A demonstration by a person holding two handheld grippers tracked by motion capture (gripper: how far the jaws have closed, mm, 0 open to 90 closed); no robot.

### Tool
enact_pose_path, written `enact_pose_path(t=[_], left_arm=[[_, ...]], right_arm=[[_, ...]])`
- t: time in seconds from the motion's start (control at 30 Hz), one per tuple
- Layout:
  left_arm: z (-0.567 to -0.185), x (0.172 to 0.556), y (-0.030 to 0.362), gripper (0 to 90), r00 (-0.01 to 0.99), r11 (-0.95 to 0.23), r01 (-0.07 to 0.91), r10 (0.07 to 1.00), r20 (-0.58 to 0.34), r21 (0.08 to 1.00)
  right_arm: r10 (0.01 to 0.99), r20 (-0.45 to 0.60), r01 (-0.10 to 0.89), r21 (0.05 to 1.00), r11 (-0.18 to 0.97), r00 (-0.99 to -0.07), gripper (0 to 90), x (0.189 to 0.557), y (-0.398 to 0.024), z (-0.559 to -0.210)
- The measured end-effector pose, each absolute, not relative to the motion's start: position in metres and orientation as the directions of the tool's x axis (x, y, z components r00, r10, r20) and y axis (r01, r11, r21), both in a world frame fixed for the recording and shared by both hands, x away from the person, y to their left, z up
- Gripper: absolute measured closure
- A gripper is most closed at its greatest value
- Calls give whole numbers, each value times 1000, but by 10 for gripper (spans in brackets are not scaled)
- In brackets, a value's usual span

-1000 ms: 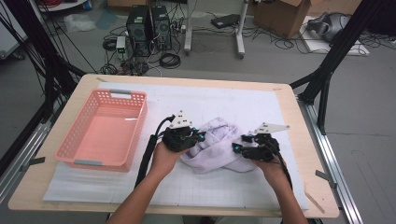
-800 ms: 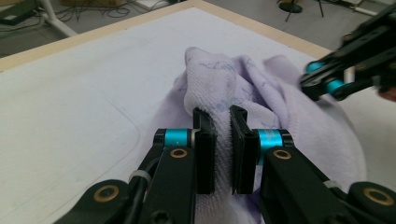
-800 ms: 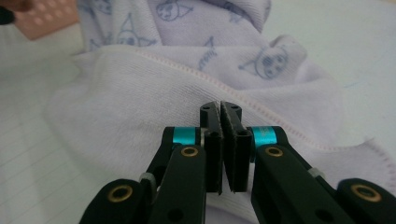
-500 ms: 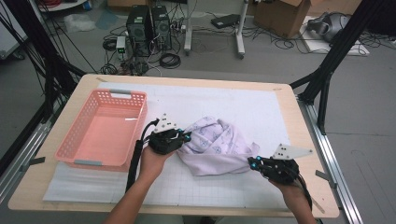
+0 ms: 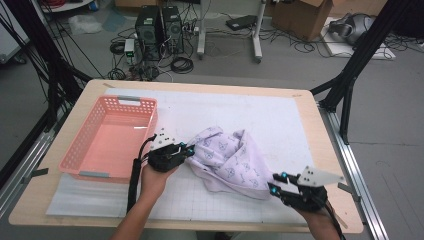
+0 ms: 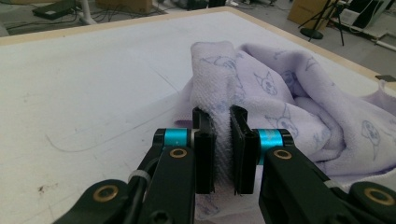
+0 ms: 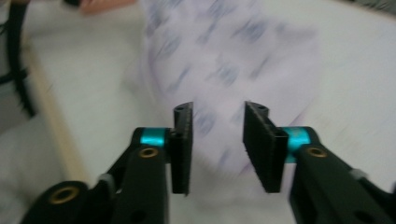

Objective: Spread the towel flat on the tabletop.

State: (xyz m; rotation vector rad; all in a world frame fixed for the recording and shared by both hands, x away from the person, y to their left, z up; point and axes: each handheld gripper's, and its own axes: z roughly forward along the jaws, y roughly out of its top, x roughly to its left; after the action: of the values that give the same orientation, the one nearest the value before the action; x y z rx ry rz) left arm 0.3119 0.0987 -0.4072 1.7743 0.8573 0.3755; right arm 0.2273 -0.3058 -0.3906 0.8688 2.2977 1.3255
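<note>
Lilac towel (image 5: 232,160) bunched mid-worktop (image 5: 280,115), just beside the pink basket (image 5: 107,137).

My left claw (image 6: 223,140) pinches a fold at the towel's left edge. My right claw (image 7: 217,135) has just been opening; its jaws stand spread with nothing between them, apart from the cloth at its near right corner.

A wooden tabletop (image 5: 327,135) under a white mat (image 5: 250,115) — pink basket (image 5: 112,140) at nine o'clock, lilac towel (image 5: 232,160) near centre.
</note>
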Motion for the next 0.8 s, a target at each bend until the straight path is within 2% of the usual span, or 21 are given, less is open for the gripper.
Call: enact_pose_path(t=[0.13, 0.2, 0.3, 0.4, 0.47, 0.53, 0.57, 0.6, 0.8], left_arm=[[-409, 310, 100, 813, 696, -168, 367, 703, -150, 915], [-410, 309, 101, 812, 697, -163, 368, 700, -155, 916], [-412, 308, 102, 810, 700, -164, 370, 697, -158, 914], [-414, 307, 104, 810, 706, -169, 367, 691, -156, 915], [-415, 306, 104, 810, 707, -169, 367, 689, -156, 915], [-416, 306, 105, 810, 710, -172, 367, 687, -156, 914], [-416, 305, 105, 809, 709, -170, 368, 687, -158, 914], [-416, 305, 105, 809, 709, -171, 369, 687, -157, 914], [-416, 301, 107, 802, 712, -171, 368, 684, -159, 914]], right_arm=[[732, -27, 380, 841, 385, -681, 388, 272, -282, -388], [758, -92, 383, 820, 426, -646, 370, 293, -266, -394], [779, -94, 457, 763, 457, -620, 344, 322, -247, -413], [784, -47, 539, 701, 468, -619, 338, 340, -237, -432], [780, -8, 563, 688, 458, -626, 419, 344, -235, -438], [770, 21, 568, 688, 452, -637, 633, 344, -237, -438], [764, 28, 569, 685, 454, -644, 770, 343, -239, -437], [759, 43, 573, 683, 453, -650, 829, 341, -242, -435], [763, 31, 528, 740, 416, -645, 859, 317, -267, -423]])
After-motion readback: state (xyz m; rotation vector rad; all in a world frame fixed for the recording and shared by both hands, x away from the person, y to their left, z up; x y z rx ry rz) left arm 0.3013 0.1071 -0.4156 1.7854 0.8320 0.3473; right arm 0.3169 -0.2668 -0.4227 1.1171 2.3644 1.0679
